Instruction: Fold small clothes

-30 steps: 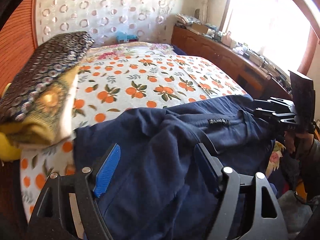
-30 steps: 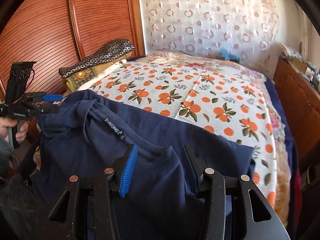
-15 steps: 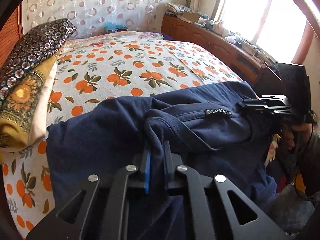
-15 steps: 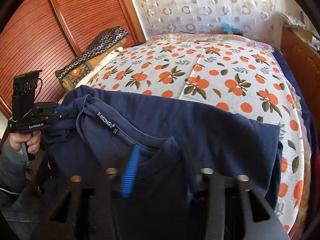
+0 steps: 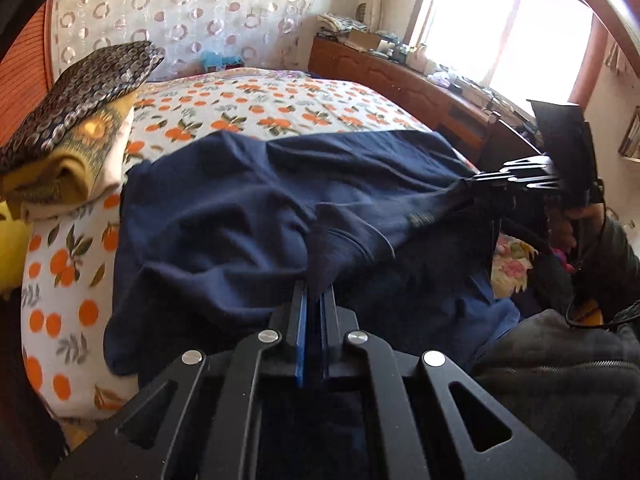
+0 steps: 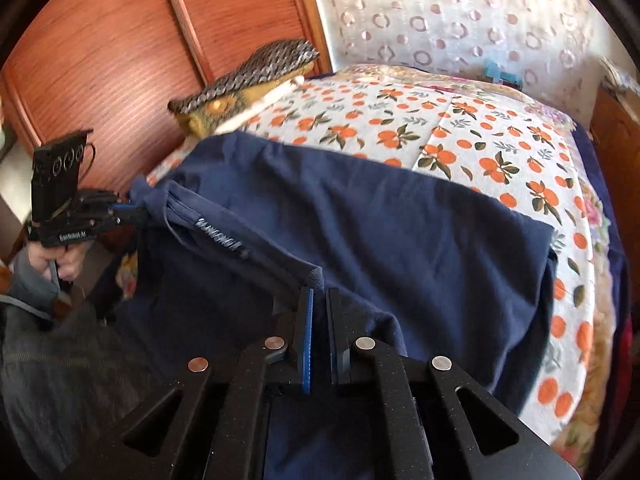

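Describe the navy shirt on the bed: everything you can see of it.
The navy shirt is a soft, knit-looking dark blue top, rumpled and spread across the near edge of the orange-print bedspread. Its collar, with a lettered neck label, is pulled taut between the left gripper and right gripper, each shut on a pinch of fabric at the neckline. Part of it drapes over the bed's near edge. Beyond it lies a stack of folded cloths; whether they touch is unclear.

An orange-print bedspread (image 5: 280, 108) is covering the bed. A stack of folded blankets (image 5: 72, 120) is sitting at its nine o'clock edge, a dark patterned one lying on top. A ring-patterned curtain (image 5: 180, 12) is hanging at twelve o'clock. A cluttered wooden dresser (image 5: 400, 80) is standing at two o'clock, under a bright window (image 5: 500, 28). Reddish wooden doors (image 6: 100, 60) are filling ten o'clock in the right wrist view
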`<state>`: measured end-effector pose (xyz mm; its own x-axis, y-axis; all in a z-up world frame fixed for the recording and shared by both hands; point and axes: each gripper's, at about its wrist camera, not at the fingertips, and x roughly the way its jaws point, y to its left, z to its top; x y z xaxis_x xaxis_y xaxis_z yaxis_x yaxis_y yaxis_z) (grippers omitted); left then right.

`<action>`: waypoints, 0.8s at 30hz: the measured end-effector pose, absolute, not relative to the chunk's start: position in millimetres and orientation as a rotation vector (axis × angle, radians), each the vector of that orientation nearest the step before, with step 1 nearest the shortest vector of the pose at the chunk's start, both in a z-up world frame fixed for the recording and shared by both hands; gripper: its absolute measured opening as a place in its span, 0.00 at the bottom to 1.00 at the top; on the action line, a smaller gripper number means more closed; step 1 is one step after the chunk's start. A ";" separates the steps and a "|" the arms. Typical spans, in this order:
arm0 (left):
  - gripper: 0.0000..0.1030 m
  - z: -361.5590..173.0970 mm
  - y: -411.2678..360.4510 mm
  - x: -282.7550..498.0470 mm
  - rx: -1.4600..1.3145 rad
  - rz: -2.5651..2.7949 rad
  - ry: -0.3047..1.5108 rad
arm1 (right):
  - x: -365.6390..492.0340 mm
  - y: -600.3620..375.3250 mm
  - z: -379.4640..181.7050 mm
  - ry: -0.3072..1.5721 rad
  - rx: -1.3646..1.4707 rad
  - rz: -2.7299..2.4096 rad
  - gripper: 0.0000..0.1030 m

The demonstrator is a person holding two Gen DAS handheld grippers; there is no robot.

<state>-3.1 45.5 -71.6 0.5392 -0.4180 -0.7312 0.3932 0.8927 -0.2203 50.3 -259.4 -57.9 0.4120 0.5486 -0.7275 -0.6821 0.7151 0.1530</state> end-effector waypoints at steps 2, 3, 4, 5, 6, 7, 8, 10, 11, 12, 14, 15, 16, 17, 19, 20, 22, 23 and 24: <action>0.06 -73.4 48.1 -2.7 -0.031 -0.473 0.881 | 46.8 -262.0 -55.4 0.848 -0.195 0.763 0.06; 0.06 -72.1 48.9 -2.8 -0.032 -0.474 0.873 | 45.6 -263.1 -53.9 0.850 -0.198 0.769 0.06; 0.06 -70.3 49.7 -3.0 -0.034 -0.478 0.866 | 44.4 -262.9 -52.0 0.848 -0.205 0.770 0.06; 0.06 -67.5 50.1 -2.8 -0.036 -0.480 0.858 | 42.2 -260.8 -48.9 0.846 -0.213 0.768 0.06; 0.06 -64.0 50.5 -2.8 -0.035 -0.476 0.848 | 40.2 -259.9 -47.3 0.847 -0.219 0.773 0.06; 0.06 -61.1 51.6 -3.5 -0.034 -0.471 0.837 | 37.9 -258.3 -45.4 0.846 -0.227 0.778 0.06; 0.08 -56.0 53.0 -3.6 -0.034 -0.468 0.821 | 35.6 -257.1 -43.7 0.846 -0.238 0.782 0.07; 0.17 -49.6 55.9 -1.5 -0.028 -0.466 0.803 | 30.7 -254.8 -40.7 0.843 -0.270 0.790 0.07; 0.28 -46.0 57.8 -0.2 -0.020 -0.461 0.791 | 28.6 -254.0 -39.2 0.837 -0.284 0.785 0.07; 0.37 -42.9 60.0 1.6 -0.008 -0.449 0.779 | 28.1 -255.1 -37.5 0.834 -0.291 0.778 0.07; 0.44 -38.7 66.2 9.6 0.006 -0.417 0.769 | 28.5 -258.2 -32.7 0.823 -0.288 0.764 0.07; 0.48 -37.8 67.8 13.4 0.007 -0.403 0.770 | 30.1 -260.5 -30.7 0.817 -0.283 0.754 0.07; 0.50 -37.4 71.2 18.5 0.009 -0.383 0.770 | 31.1 -262.7 -29.1 0.811 -0.279 0.746 0.07; 0.58 -37.7 73.5 21.7 0.013 -0.369 0.765 | 31.9 -265.0 -27.2 0.804 -0.273 0.737 0.07; 0.73 -38.2 80.1 29.2 0.013 -0.338 0.755 | 31.5 -268.5 -24.3 0.795 -0.265 0.725 0.07; 0.74 -39.1 83.7 34.0 0.005 -0.331 0.754 | 30.2 -269.6 -23.2 0.791 -0.264 0.722 0.07; 0.75 -40.6 88.2 40.0 -0.007 -0.330 0.761 | 25.1 -271.8 -21.9 0.785 -0.269 0.718 0.08; 0.75 -42.0 90.1 43.3 -0.012 -0.326 0.763 | 23.0 -271.4 -21.2 0.784 -0.273 0.716 0.08; 0.75 -43.7 92.3 46.7 -0.021 -0.320 0.765 | 21.4 -271.0 -20.4 0.783 -0.279 0.714 0.10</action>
<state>46.7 92.3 -43.7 0.6753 -0.2919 -0.6773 0.2770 0.9515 -0.1339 21.4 -271.0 -20.4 0.4923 0.4806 -0.7257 -0.6781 0.7345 0.0265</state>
